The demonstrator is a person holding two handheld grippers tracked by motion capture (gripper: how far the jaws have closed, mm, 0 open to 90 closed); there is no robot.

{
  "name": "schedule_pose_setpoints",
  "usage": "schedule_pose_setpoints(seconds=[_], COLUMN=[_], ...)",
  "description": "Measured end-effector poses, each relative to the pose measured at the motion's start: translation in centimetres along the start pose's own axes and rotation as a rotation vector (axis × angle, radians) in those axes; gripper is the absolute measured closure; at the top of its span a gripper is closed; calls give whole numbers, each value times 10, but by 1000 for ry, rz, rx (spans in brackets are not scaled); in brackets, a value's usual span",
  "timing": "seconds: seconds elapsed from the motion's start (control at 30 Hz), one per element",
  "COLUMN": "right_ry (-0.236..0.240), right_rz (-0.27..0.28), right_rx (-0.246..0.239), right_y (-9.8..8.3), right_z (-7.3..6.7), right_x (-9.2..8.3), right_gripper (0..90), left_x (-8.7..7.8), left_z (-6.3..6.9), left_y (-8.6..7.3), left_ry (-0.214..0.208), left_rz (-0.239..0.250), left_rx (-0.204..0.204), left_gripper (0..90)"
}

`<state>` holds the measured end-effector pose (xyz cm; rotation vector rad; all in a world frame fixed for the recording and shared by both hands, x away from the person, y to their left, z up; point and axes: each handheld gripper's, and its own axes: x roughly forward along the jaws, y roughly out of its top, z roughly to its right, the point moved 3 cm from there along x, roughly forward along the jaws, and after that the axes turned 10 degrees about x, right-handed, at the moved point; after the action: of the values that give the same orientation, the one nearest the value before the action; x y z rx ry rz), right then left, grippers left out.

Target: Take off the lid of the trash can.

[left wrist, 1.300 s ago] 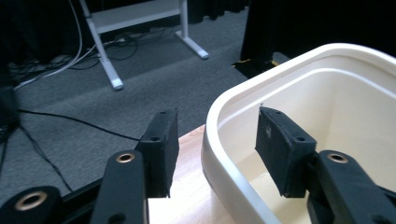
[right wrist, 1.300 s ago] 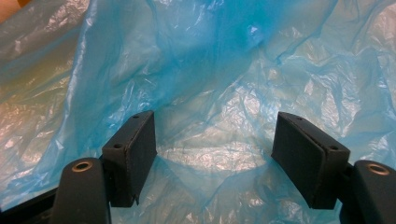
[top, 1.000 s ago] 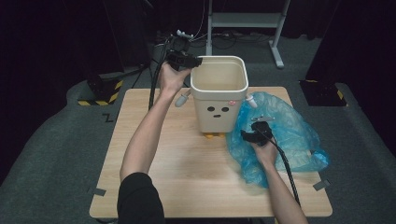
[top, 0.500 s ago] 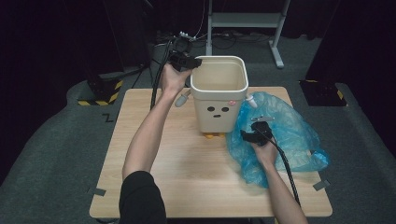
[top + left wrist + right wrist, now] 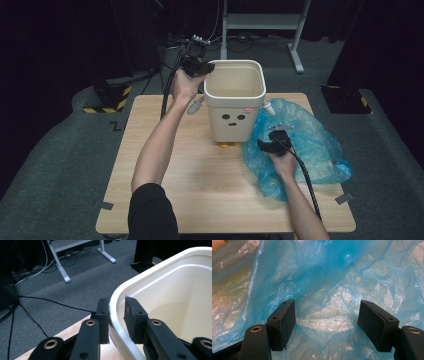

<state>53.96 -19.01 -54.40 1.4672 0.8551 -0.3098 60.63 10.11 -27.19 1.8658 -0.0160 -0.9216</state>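
A cream bin (image 5: 235, 107) with a small face drawn on its front stands at the back middle of the wooden table (image 5: 200, 190). My left gripper (image 5: 207, 67) is raised at the bin's back left corner. In the left gripper view its jaws (image 5: 116, 305) straddle the bin's rim (image 5: 160, 267), one pad outside and one inside. They have just been closing and now sit against the rim. A crumpled blue plastic bag (image 5: 315, 140) lies right of the bin. My right gripper (image 5: 265, 145) is at the bag's left edge, wide open (image 5: 327, 315), over the blue plastic bag (image 5: 324, 272).
Small orange feet (image 5: 225, 146) show under the bin, and a white knob (image 5: 195, 106) sticks out at its left side. Behind the table are a white metal stand (image 5: 260, 20), floor cables (image 5: 37, 315) and black-and-yellow tape (image 5: 117, 97).
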Motion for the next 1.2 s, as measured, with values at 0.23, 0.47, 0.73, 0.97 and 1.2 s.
schedule_pose_setpoints(seconds=[0.23,0.47,0.73,0.97,1.2], right_ry=[1,4,5,4,5], right_rz=[0,-2,-2,-2,-2], right_rx=[0,0,-2,-3,-3], right_y=[0,0,0,0,0], right_z=[0,-1,-1,-1,-1], right_x=[0,0,0,0,0], right_gripper=[300,300,300,300,300], left_x=[0,1,2,2,1], left_z=[2,3,4,4,4], left_y=[0,0,1,1,2], left_ry=[27,44,48,50,43], left_rz=[-5,2,5,0,-5], left_rx=[22,27,14,-1,-14], left_gripper=[755,766,778,779,780])
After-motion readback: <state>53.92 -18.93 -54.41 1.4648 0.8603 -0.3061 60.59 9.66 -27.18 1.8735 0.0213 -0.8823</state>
